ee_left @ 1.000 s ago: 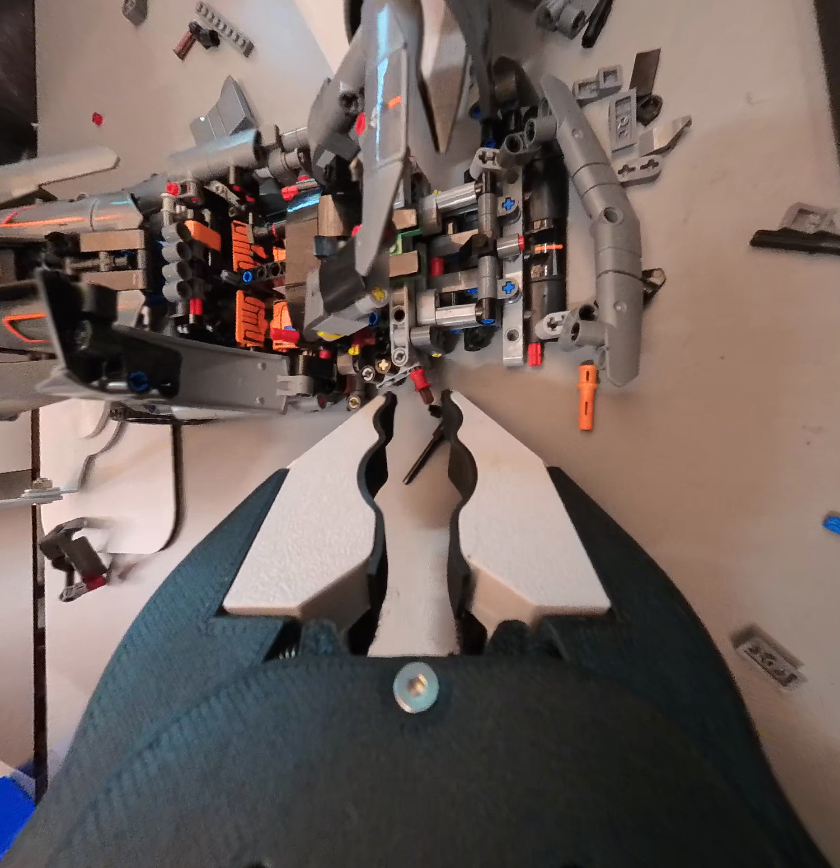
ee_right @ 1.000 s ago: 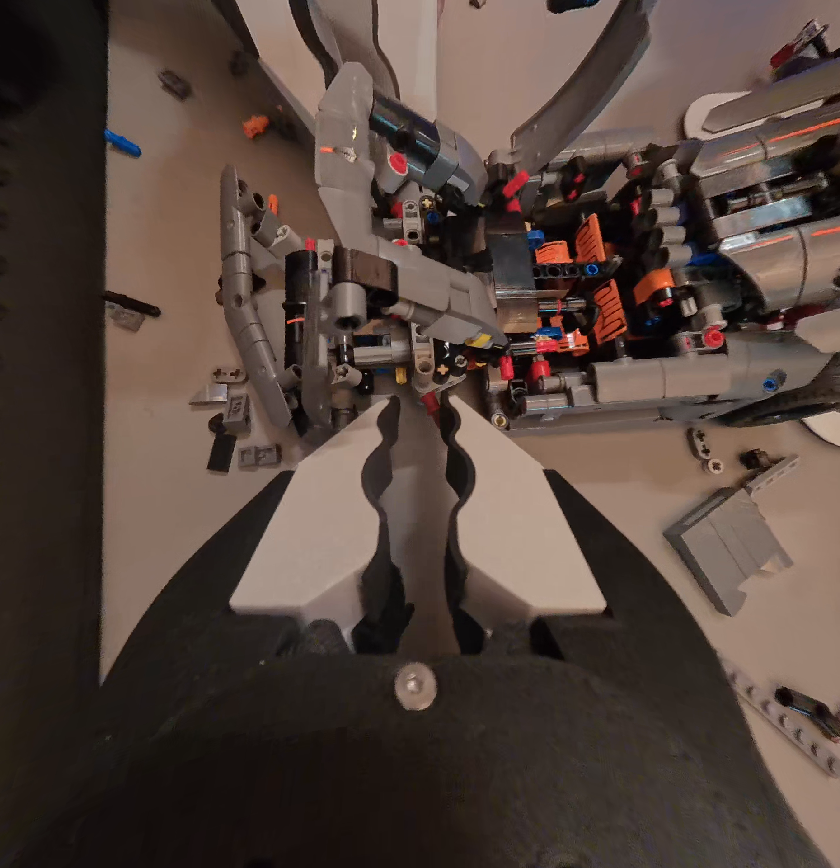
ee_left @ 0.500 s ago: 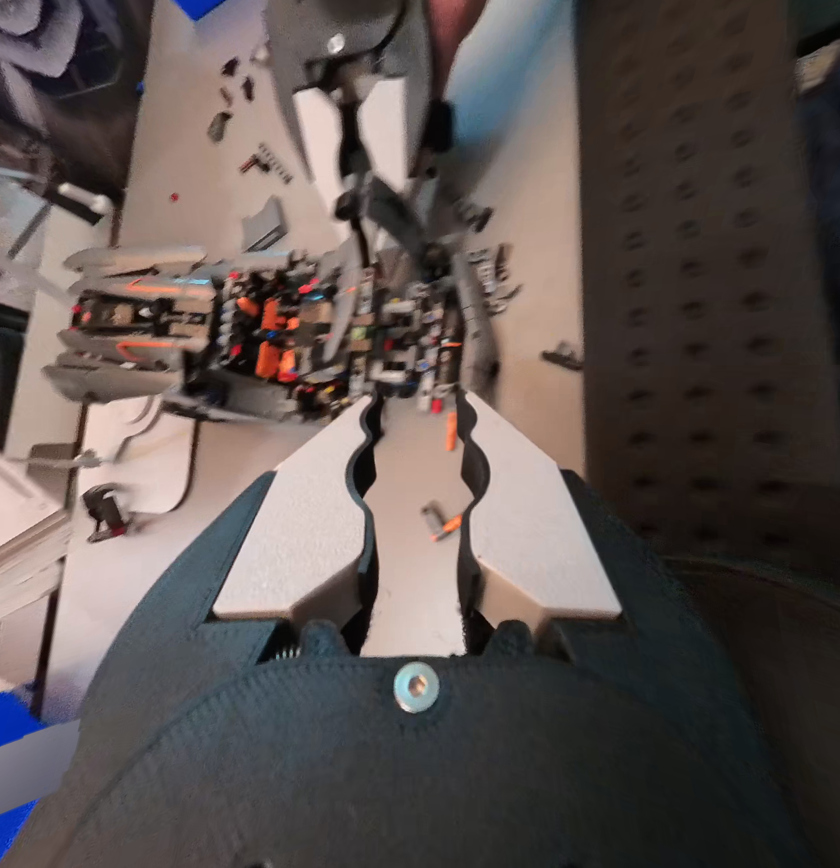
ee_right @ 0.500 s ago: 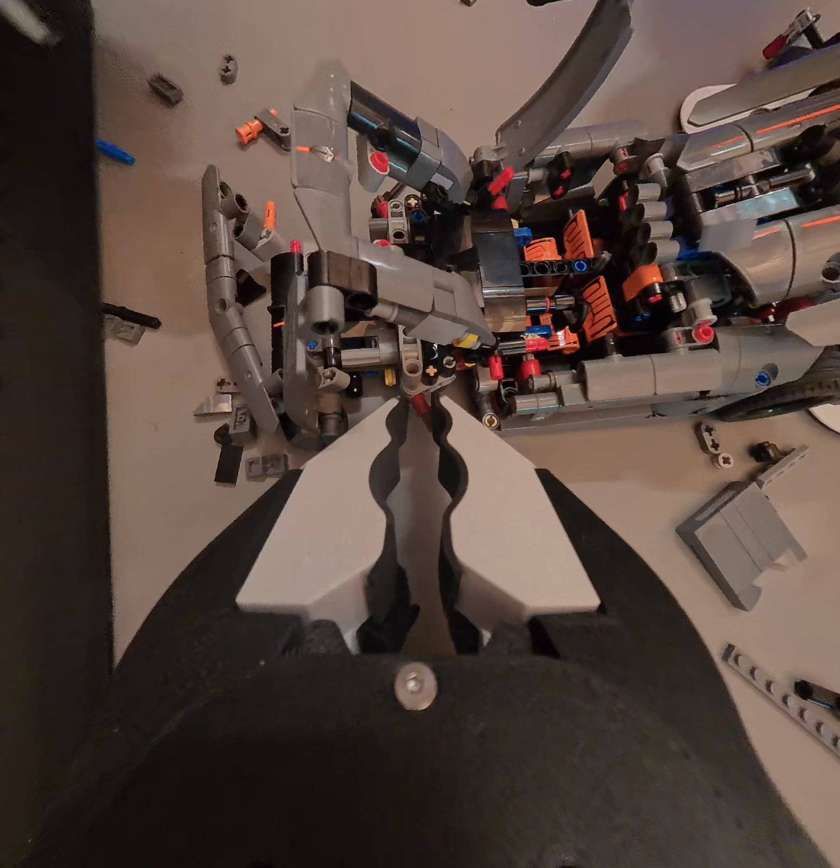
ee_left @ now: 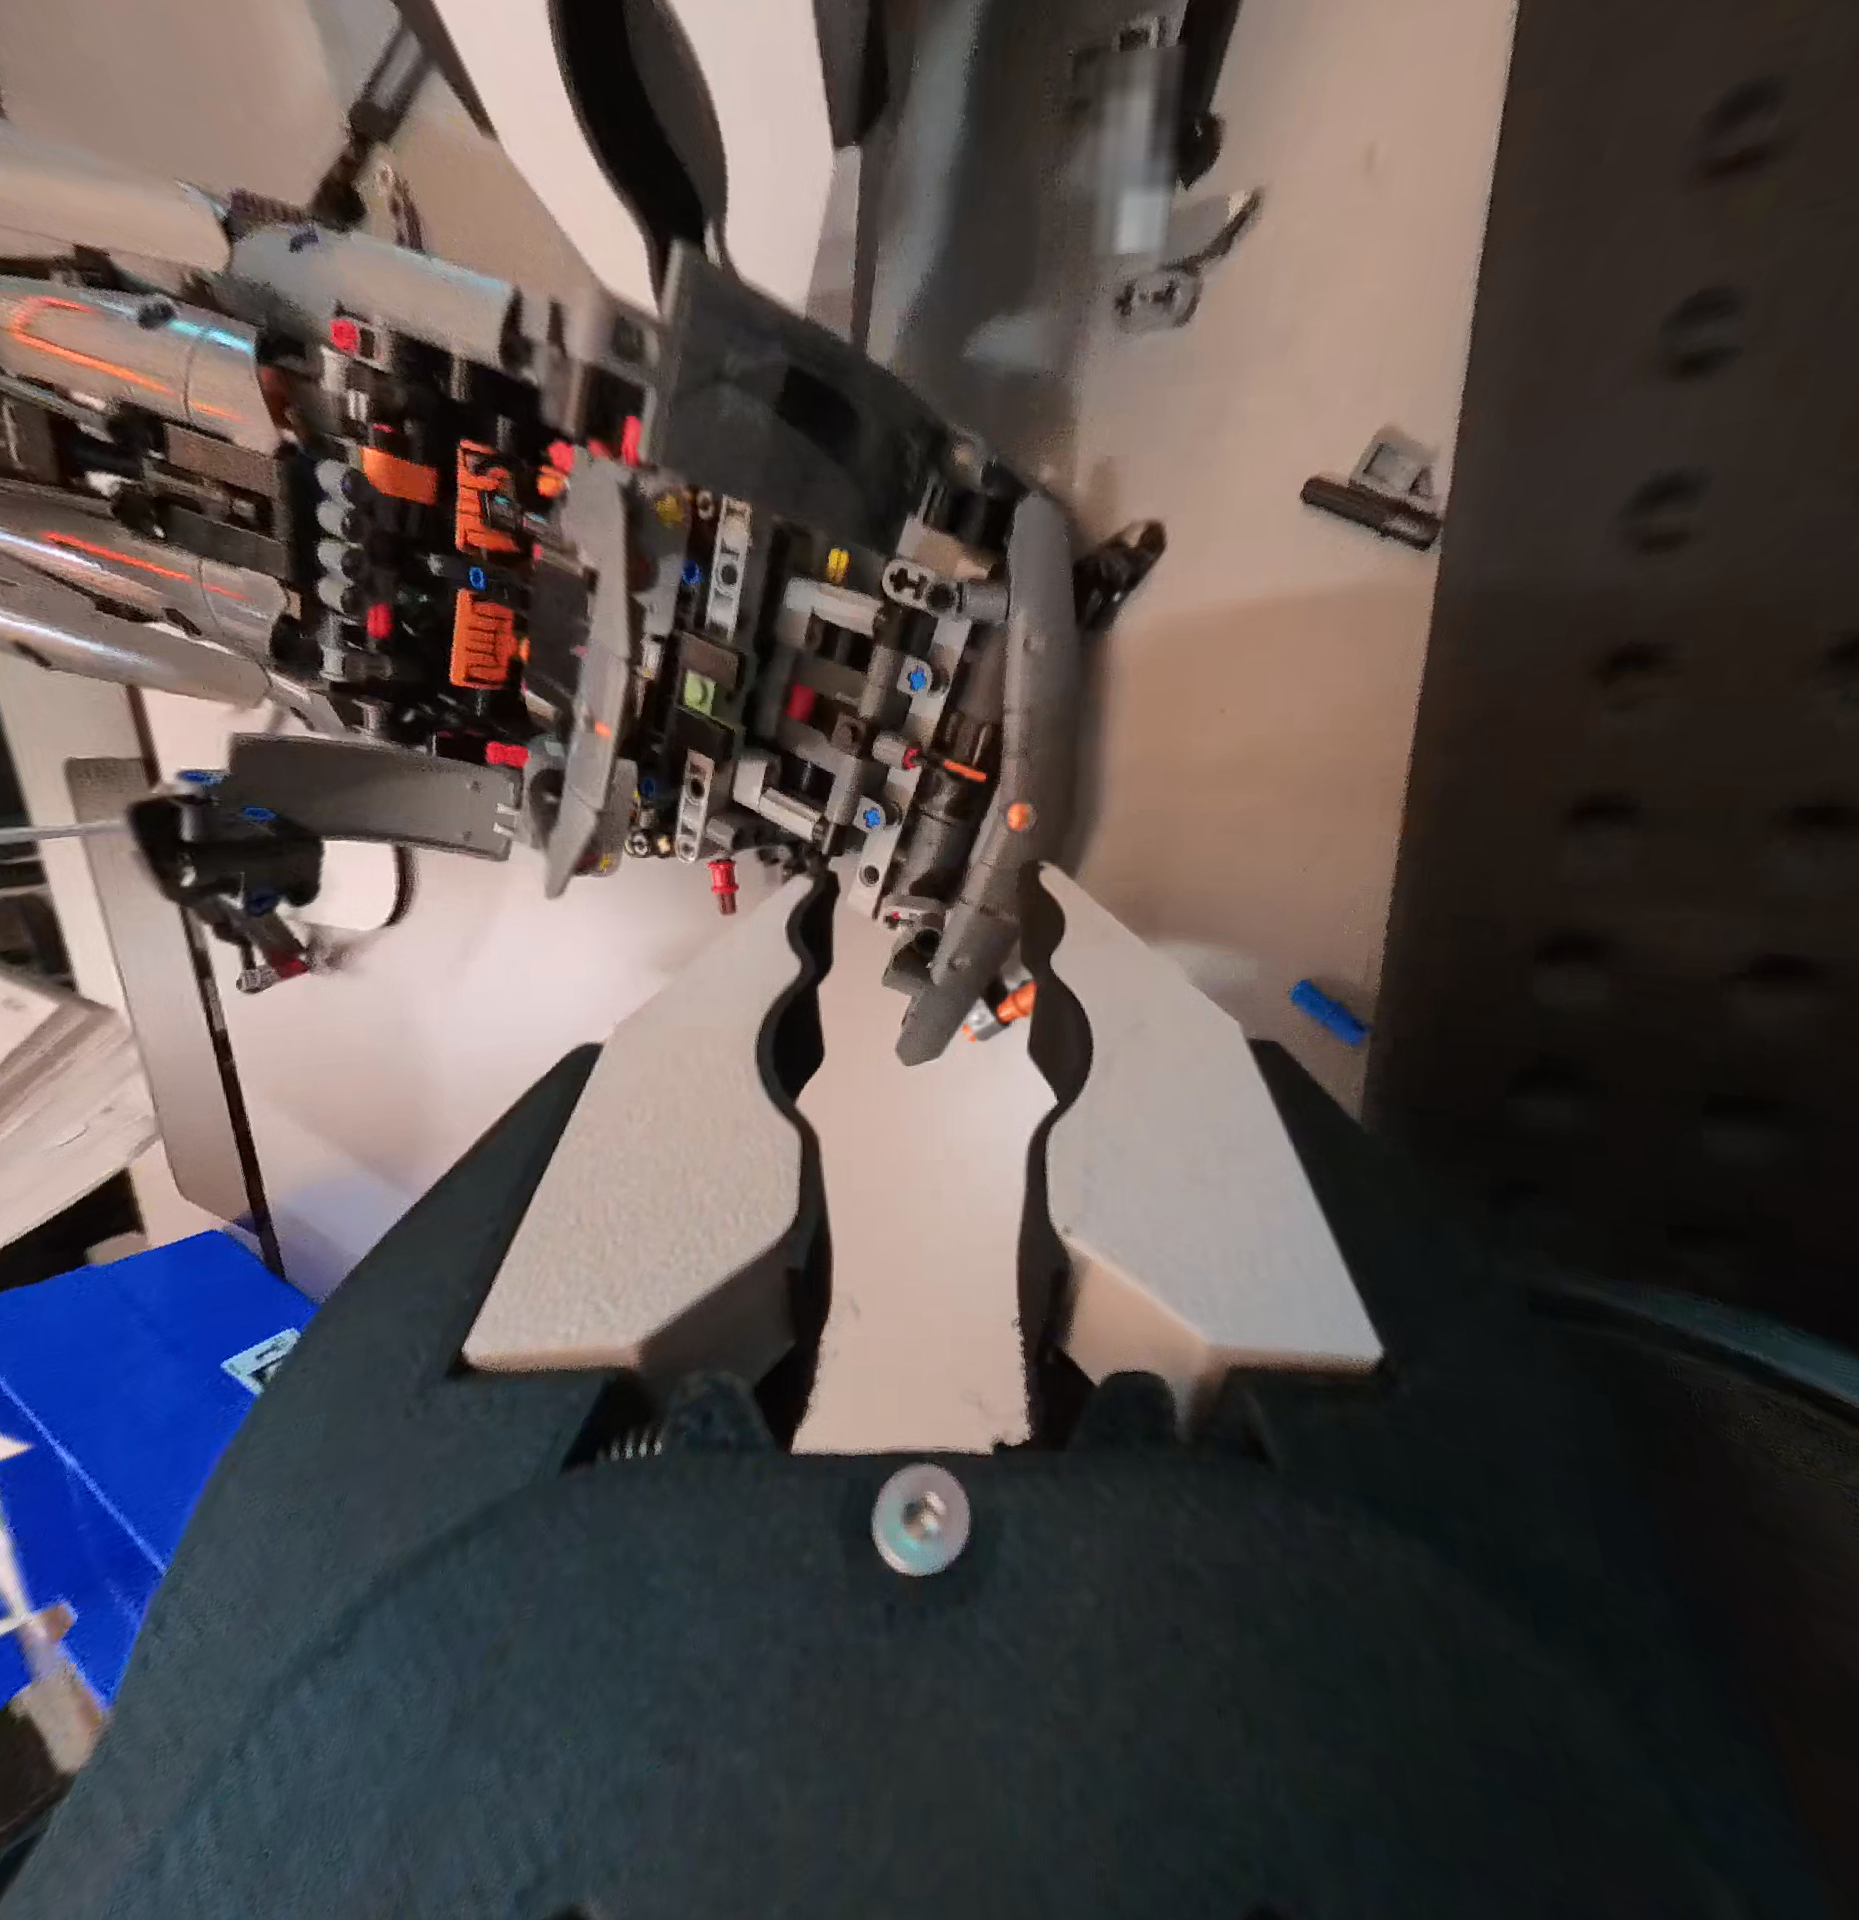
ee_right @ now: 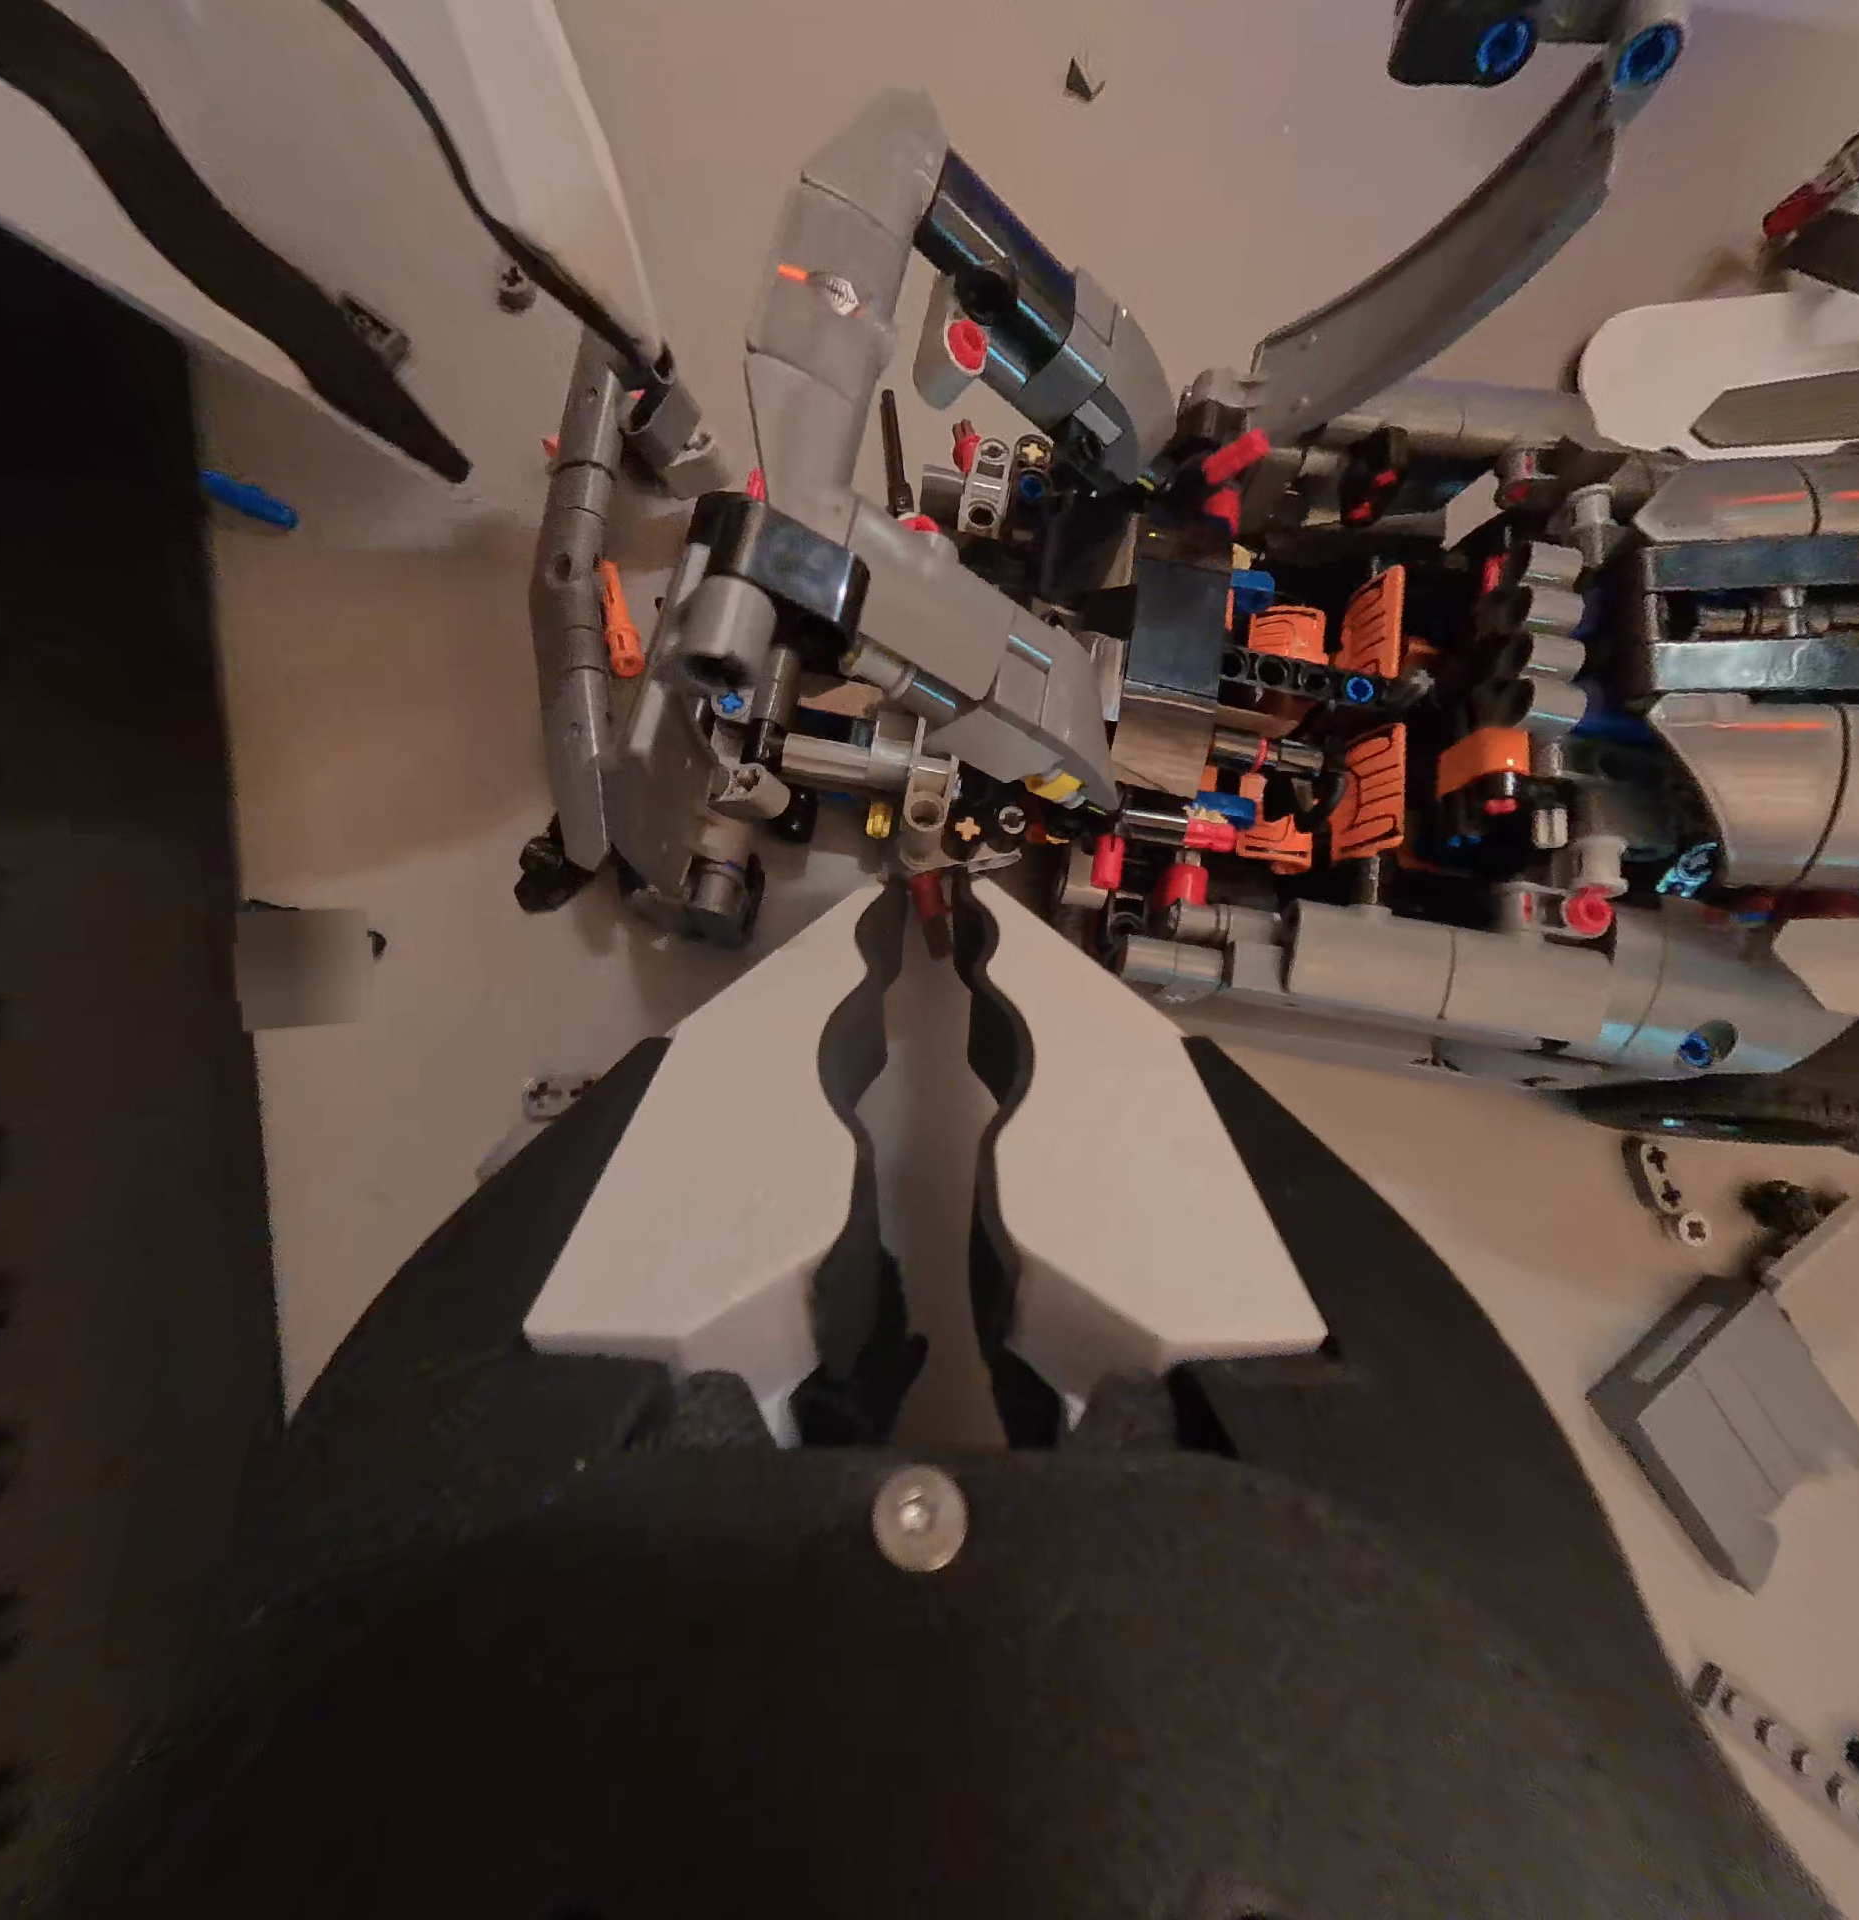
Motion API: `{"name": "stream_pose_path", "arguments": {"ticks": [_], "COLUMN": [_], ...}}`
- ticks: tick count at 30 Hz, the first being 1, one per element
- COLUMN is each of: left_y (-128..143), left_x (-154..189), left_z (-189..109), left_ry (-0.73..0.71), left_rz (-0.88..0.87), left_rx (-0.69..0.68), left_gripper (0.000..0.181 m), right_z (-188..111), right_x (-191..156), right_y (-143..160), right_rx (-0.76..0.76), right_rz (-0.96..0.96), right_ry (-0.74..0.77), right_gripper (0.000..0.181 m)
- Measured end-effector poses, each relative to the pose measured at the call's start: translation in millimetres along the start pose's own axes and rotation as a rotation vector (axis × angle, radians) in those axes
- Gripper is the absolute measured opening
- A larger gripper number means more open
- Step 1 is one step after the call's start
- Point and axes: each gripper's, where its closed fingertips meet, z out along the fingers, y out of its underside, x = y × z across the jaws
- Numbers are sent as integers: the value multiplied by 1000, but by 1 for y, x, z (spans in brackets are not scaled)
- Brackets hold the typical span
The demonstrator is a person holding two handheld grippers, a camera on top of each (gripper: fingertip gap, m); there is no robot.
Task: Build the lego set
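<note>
Since a moment ago I have been swinging my left gripper point(ee_left: 930, 883) back in close to the lego model point(ee_left: 613, 623), and my right gripper point(ee_right: 930, 904) has been pushing nearer to the same model point(ee_right: 1164, 727), which is now filling more of its view.

My left fingers point(ee_left: 696, 1091) are standing well apart, and the tip of the model's curved grey end panel point(ee_left: 982, 914) is reaching down into the gap between them; I cannot tell whether either finger is touching it. A small orange and grey pin point(ee_left: 1003, 1010) is lying just beside that panel, also inside the gap. A blue pin point(ee_left: 1328, 1010) is lying on the table point(ee_left: 1247, 748), off to the panel's right.

My right fingers point(ee_right: 759, 1091) are standing only a little apart, and a red pin point(ee_right: 930, 902) sticking out of the model's near edge is sitting between their tips; whether they are pinching it I cannot tell.

The model is lying on the table, stretching from the red pin away to the right in that view. A grey ridged piece point(ee_right: 1725, 1423) is lying well apart from the model, nearer to me on the right, and a blue pin point(ee_right: 247, 509) is lying to the model's left.
</note>
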Motion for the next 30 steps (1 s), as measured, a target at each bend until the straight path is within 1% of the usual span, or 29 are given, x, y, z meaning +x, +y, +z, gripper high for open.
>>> {"name": "stream_pose_path", "arguments": {"ticks": [2, 3, 5, 8, 9, 10, 11, 13, 14, 16, 18, 20, 23, 25, 26, 28, 30], "left_y": [-9, -13, -16, -23, -25, -25, -25, -33, -35, -36, -34, -32, -35, -37, -40, -41, -41], "left_x": [3, 5, 4, -4, -13, -17, -17, -22, -21, -28, -28, -34, -35, -38, -36, -38, -38], "left_z": [-4, -2, 6, 21, 24, 26, 28, 29, 30, 34, 41, 45, 45, 45, 46, 46, 46], "left_ry": [17, 18, 4, -51, -113, -149, -157, -215, -215, -284, -308, -362, -357, -379, -376, -391, -380], "left_rz": [-17, -16, 8, 38, 46, 77, 110, 147, 177, 245, 321, 364, 356, 365, 375, 392, 365], "left_rx": [33, 44, 31, 45, 42, 28, 21, 64, 74, 68, 47, 30, 56, 49, 54, 25, 28], "left_gripper": [33, 33, 33, 26, 17, 12, 13, 5, 6, 4, 8, 11, 10, 0, 2, 0, 0], "right_z": [1, 1, 2, 2, 2, 2, 3, 3, 4, 4, 5, 5, 5, 6, 6, 6, 6], "right_x": [0, -1, -3, -3, -2, -2, -2, -3, -4, -6, -7, -7, -6, -5, -5, -5, -5], "right_y": [0, 2, 4, 4, 5, 5, 4, 4, 3, 2, 2, 2, 2, 2, 2, 1, 1], "right_rx": [14, 14, 15, 37, 43, 48, 52, 59, 61, 63, 62, 63, 63, 64, 61, 62, 64], "right_rz": [9, 19, 28, 54, 64, 69, 68, 55, 48, 43, 41, 39, 43, 36, 39, 43, 48], "right_ry": [-15, -25, -45, -71, -79, -83, -84, -81, -86, -94, -100, -96, -99, -89, -87, -88, -96], "right_gripper": [9, 12, 10, 6, 4, 4, 4, 5, 6, 4, 4, 4, 4, 4, 4, 4, 4]}}
